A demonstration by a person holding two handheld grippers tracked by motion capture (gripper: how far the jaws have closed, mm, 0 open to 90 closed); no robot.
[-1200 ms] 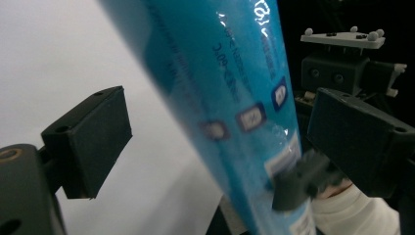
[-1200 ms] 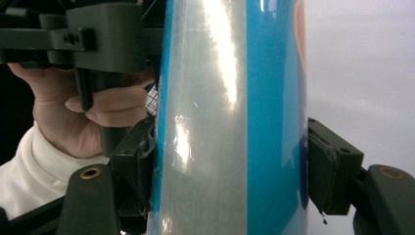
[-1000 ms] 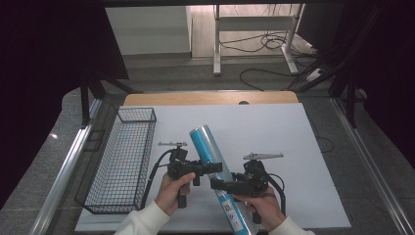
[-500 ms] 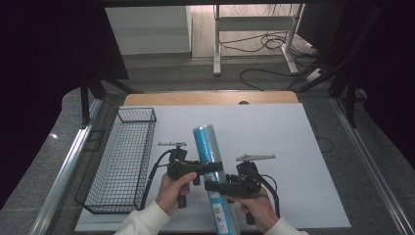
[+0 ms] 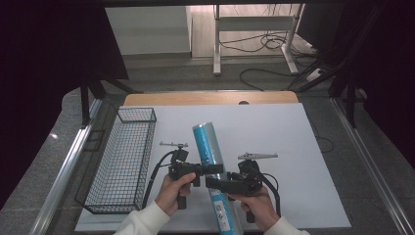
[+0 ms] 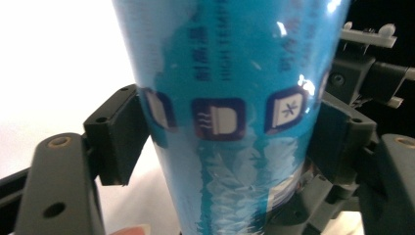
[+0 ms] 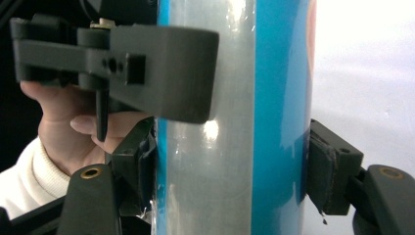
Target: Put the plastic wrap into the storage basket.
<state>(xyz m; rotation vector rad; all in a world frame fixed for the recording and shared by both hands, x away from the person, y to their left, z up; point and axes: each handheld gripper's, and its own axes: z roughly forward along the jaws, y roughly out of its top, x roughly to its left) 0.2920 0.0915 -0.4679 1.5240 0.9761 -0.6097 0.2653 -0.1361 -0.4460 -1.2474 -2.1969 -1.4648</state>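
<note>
Left gripper (image 5: 208,170): its jaws have just been closing and now press on both flanks of the blue roll (image 5: 209,152), as the left gripper view shows, with the black pads (image 6: 122,134) seated against the printed film at the row of square icons; right gripper (image 5: 211,182): its jaws are clamped on the same roll just below, toward the person, one pad (image 7: 329,169) on the blue side and the other on the silvery side. The two grips sit just beside each other, the left the farther up the roll, the right the nearer to the person's end; both hands approach from opposite sides, so the jaws cross the roll's long axis roughly square.

The roll (image 6: 230,98) is a long cylinder; in the high view its long axis runs from the person's edge of the desk (image 5: 303,147) away and slightly to the left, the far end apparently raised, so the roll appears tilted rather than flat; whether its near end touches the desk cannot be told.

Judged from this, any coming move turns on that axis: carried by both grips, the longer free part lies beyond the left jaws; a wire basket (image 5: 122,161) stands to the left, its long side roughly parallel to the roll, apart from it.
</note>
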